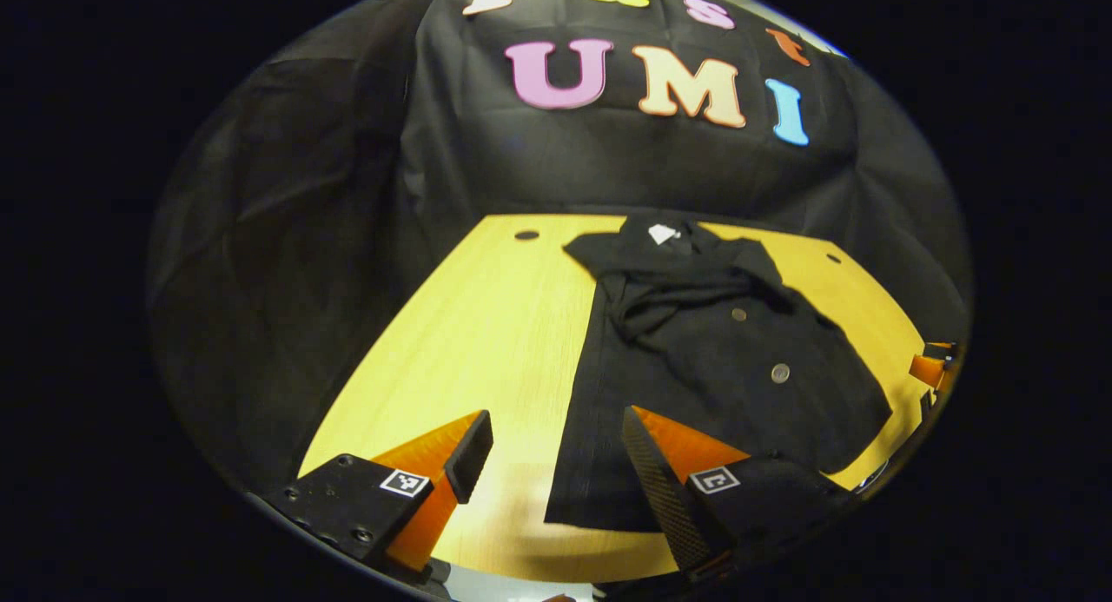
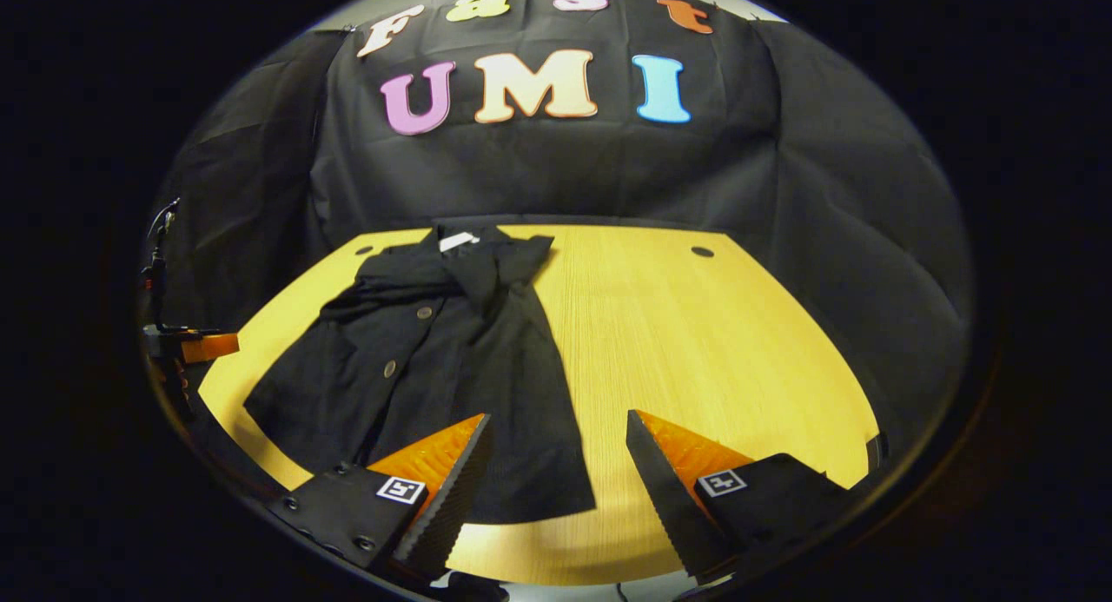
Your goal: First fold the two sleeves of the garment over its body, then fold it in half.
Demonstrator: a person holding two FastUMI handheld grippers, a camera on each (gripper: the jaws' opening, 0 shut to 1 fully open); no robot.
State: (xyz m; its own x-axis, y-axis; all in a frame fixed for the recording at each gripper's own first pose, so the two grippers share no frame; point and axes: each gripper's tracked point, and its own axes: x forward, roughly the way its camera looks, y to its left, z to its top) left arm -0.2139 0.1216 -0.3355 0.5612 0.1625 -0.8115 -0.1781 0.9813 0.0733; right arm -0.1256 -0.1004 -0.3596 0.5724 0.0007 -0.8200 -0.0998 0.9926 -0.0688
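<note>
A black buttoned shirt [image 1: 721,359] is seen lying flat on a yellow wooden table [image 1: 486,324], its collar turned toward the table's far edge and its hem toward the near edge. In the left gripper view, one sleeve [image 1: 669,294] is seen folded across the upper body of the garment, bunched just below the collar, where a small white tag [image 1: 663,233] is visible. Round buttons [image 1: 780,373] are seen running down the front. The left gripper [image 1: 549,454] is held above the near edge of the table with its fingers spread wide and nothing between them; one finger hangs over bare wood and the other over the hem corner of the shirt. In the right gripper view, the same shirt [image 2: 434,367] is shown on the left half of the table [image 2: 695,341], and the right gripper [image 2: 556,463] is likewise held wide apart and empty near the near edge, one finger over the shirt's hem and the other over bare wood. A part of the other gripper is glimpsed at the far side edge of each view. Small dark holes [image 2: 702,252] are seen near the table's far corners.
</note>
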